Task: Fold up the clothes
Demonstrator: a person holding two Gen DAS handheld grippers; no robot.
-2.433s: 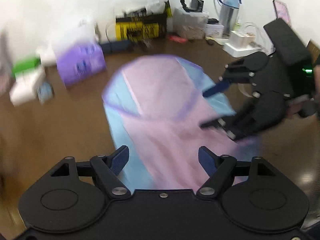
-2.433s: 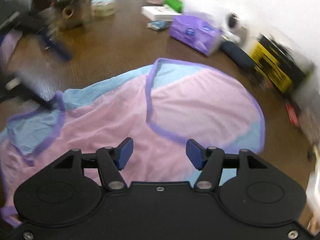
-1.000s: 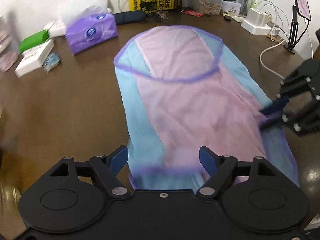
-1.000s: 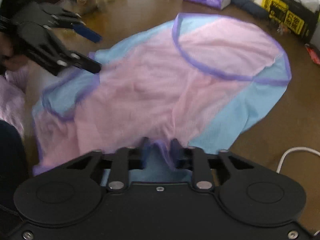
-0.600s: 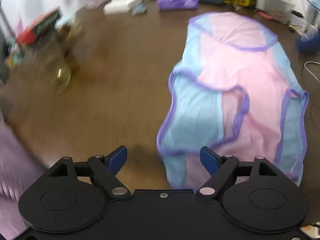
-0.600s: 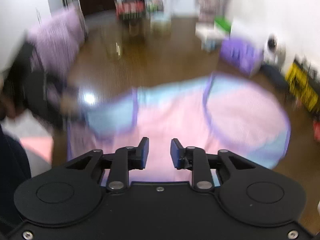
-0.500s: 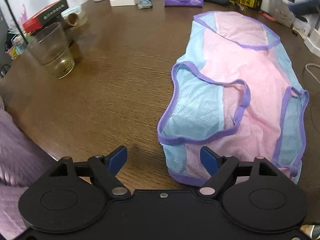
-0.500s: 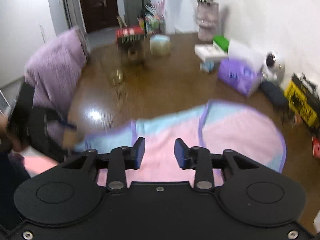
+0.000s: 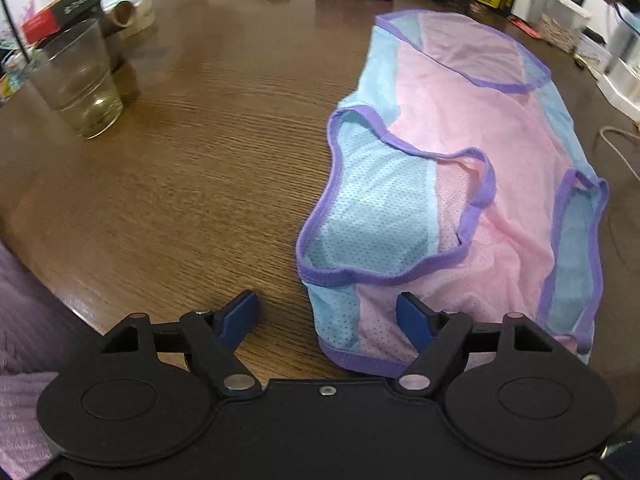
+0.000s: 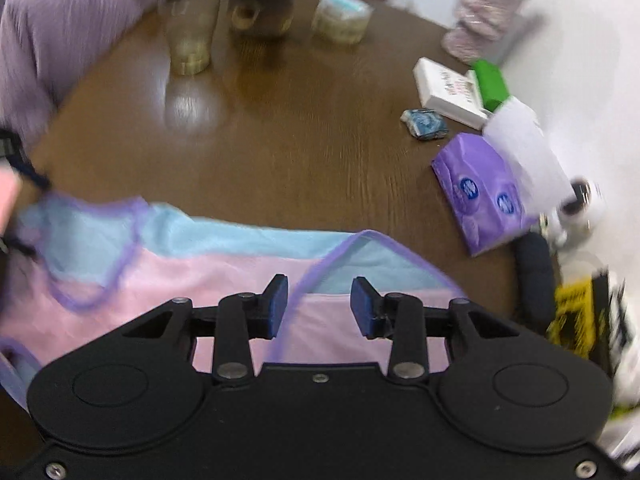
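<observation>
Left wrist view: the garment (image 9: pixel 460 168), a pink and light-blue mesh top with purple binding, lies flat on the wood-grain bench (image 9: pixel 200 140). Its near hem sits between the fingers of the left gripper (image 9: pixel 326 316), whose jaws stand wide open and hold nothing. A clear glass (image 9: pixel 76 84) stands well apart to the left. In the right wrist view, the right gripper (image 10: pixel 319 306) hangs over the garment's purple edge, jaws partly open and empty. A purple tissue pack (image 10: pixel 484 196) lies beyond.
</observation>
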